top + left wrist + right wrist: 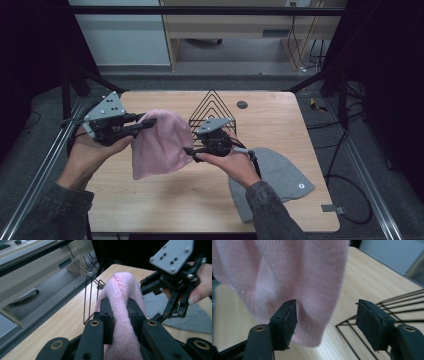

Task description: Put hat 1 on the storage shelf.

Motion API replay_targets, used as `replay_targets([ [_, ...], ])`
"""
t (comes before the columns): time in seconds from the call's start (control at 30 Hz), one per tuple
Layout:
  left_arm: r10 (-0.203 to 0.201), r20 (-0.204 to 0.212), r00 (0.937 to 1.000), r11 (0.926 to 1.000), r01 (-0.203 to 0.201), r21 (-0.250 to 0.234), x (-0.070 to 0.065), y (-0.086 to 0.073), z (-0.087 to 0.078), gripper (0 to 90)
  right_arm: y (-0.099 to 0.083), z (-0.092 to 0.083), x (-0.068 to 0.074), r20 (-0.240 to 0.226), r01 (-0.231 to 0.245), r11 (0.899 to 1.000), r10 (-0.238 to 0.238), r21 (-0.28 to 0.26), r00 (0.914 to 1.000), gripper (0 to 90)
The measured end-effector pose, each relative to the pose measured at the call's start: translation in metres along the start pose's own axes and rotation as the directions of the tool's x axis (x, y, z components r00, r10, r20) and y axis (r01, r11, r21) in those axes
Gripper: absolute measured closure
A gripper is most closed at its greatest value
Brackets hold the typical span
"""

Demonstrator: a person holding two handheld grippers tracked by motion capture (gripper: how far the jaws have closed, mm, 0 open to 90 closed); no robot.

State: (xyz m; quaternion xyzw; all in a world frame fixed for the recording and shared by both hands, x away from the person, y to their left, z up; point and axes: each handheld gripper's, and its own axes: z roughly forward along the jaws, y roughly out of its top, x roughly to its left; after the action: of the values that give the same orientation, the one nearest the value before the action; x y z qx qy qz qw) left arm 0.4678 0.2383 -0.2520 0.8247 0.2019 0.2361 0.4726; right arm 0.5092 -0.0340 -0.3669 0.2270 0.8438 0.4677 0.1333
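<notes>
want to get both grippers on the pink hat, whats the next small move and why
Probably ease the right gripper forward and close on the pink hat hem: its jaws stand open with the hem just ahead, while the left gripper is clamped on the hat.

A grey beanie [280, 175] lies flat near the desk's [165, 200] front right corner; a black wire rack [212, 107] stands toward the back edge, a small dark round grommet [242, 104] just right of it
</notes>
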Motion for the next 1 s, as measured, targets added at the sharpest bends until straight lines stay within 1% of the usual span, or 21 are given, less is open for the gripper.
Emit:
replay_targets([
  [0.03, 0.000, 0.001, 1.0000, 1.0000, 0.000, -0.005, 0.000, 0.001, 0.000, 77.5, 0.001, 0.001, 0.000, -0.026, -0.001, 1.000, 0.001, 0.008, 0.9997, 36.3],
  [0.07, 0.005, 0.002, 1.0000, 1.0000, -0.005, -0.003, 0.000, 0.002, -0.001, 77.5, 0.002, 0.002, 0.000, -0.033, 0.012, 1.000, -0.011, 0.023, 0.9994, 42.8],
  [0.1, -0.003, 0.003, 1.0000, 1.0000, 0.003, -0.009, 0.000, 0.002, -0.001, 77.5, 0.003, 0.003, 0.001, -0.036, 0.019, 0.999, -0.018, 0.037, 0.9992, 49.2],
  [0.13, 0.002, 0.001, 1.0000, 0.9999, -0.002, -0.010, 0.002, 0.003, -0.001, 77.5, 0.003, 0.003, 0.001, -0.045, 0.025, 0.999, -0.023, 0.042, 0.9987, 56.2],
  [0.17, -0.009, 0.002, 1.0000, 0.9997, 0.009, -0.021, 0.003, 0.003, 0.000, 77.5, 0.003, 0.003, 0.001, -0.066, 0.024, 0.999, -0.021, 0.036, 0.9976, 62.6],
  [0.23, -0.028, 0.006, 0.9996, 0.9991, 0.028, -0.031, 0.006, 0.002, 0.001, 77.5, 0.003, 0.000, 0.001, -0.085, 0.023, 1.000, -0.021, 0.019, 0.9962, 72.0],
  [0.27, -0.029, 0.005, 0.9996, 0.9992, 0.029, -0.027, 0.009, 0.002, 0.002, 77.5, 0.003, -0.001, 0.000, -0.089, 0.021, 1.000, -0.020, 0.014, 0.9959, 76.0],
  [0.33, -0.037, -0.004, 0.9993, 0.9992, 0.037, -0.015, 0.015, 0.003, 0.006, 77.3, 0.004, -0.005, -0.002, -0.085, 0.027, 0.999, -0.025, 0.017, 0.9961, 80.9],
  [0.43, -0.053, -0.006, 0.9986, 0.9986, 0.053, -0.007, 0.025, 0.008, 0.014, 76.9, 0.008, -0.013, -0.007, -0.057, 0.025, 0.999, -0.023, 0.034, 0.9981, 82.4],
  [0.5, -0.067, -0.005, 0.9977, 0.9976, 0.067, -0.019, 0.032, 0.012, 0.021, 76.7, 0.012, -0.019, -0.011, -0.032, 0.037, 0.998, -0.036, 0.047, 0.9989, 82.5],
  [0.57, -0.070, -0.013, 0.9975, 0.9974, 0.070, -0.019, 0.040, 0.017, 0.028, 76.6, 0.019, -0.025, -0.016, -0.004, 0.043, 0.997, -0.043, 0.056, 0.9991, 82.7],
  [0.6, -0.083, -0.013, 0.9964, 0.9963, 0.083, -0.024, 0.044, 0.020, 0.032, 76.6, 0.022, -0.028, -0.019, 0.012, 0.050, 0.997, -0.051, 0.056, 0.9986, 82.6],
  [0.63, -0.087, -0.019, 0.9960, 0.9959, 0.087, -0.026, 0.048, 0.023, 0.035, 76.5, 0.025, -0.031, -0.022, 0.024, 0.048, 0.997, -0.049, 0.061, 0.9985, 82.7],
  [0.73, -0.090, -0.018, 0.9958, 0.9952, 0.089, -0.040, 0.057, 0.035, 0.040, 76.3, 0.033, -0.036, -0.034, 0.050, 0.040, 0.998, -0.042, 0.049, 0.9979, 82.8],
  [0.8, -0.100, -0.011, 0.9949, 0.9935, 0.099, -0.056, 0.062, 0.043, 0.043, 76.2, 0.038, -0.038, -0.041, 0.054, 0.032, 0.999, -0.034, 0.036, 0.9979, 82.8],
  [0.9, -0.083, -0.020, 0.9964, 0.9955, 0.082, -0.048, 0.068, 0.054, 0.050, 76.2, 0.046, -0.040, -0.050, 0.081, 0.029, 0.999, -0.032, 0.031, 0.9962, 82.9],
  [0.97, -0.081, -0.019, 0.9965, 0.9960, 0.080, -0.038, 0.072, 0.060, 0.055, 76.2, 0.050, -0.040, -0.054, 0.098, 0.030, 0.999, -0.033, 0.030, 0.9946, 83.0],
  [1.0, -0.088, -0.012, 0.9960, 0.9952, 0.088, -0.044, 0.074, 0.063, 0.057, 76.2, 0.051, -0.040, -0.057, 0.105, 0.030, 0.999, -0.033, 0.031, 0.9940, 83.1],
])
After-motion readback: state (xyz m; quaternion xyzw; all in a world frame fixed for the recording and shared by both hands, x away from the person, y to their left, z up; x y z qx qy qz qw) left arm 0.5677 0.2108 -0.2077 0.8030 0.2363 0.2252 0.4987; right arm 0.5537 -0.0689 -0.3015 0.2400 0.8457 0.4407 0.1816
